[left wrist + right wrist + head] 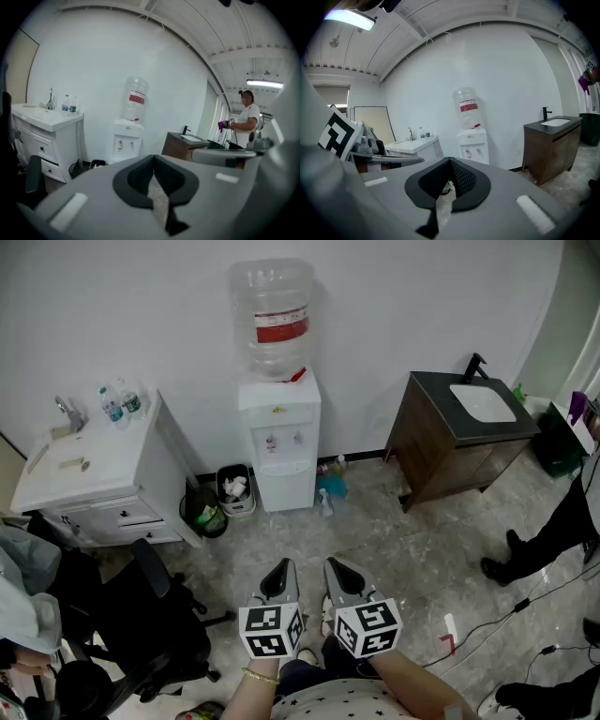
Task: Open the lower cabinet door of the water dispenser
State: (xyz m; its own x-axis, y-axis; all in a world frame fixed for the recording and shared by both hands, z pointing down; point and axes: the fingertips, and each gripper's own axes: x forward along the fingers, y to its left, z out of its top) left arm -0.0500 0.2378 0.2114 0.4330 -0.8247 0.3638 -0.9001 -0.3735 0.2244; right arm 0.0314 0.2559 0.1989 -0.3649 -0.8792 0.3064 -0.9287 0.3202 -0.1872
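Grey-jawed, the left gripper and right gripper are each pressed together on nothing, side by side above the stone floor. Well ahead, against the white wall, stands the water dispenser with a clear bottle on top. Its lower cabinet door is closed. A small bin sits just left of it, with a white counter further left.
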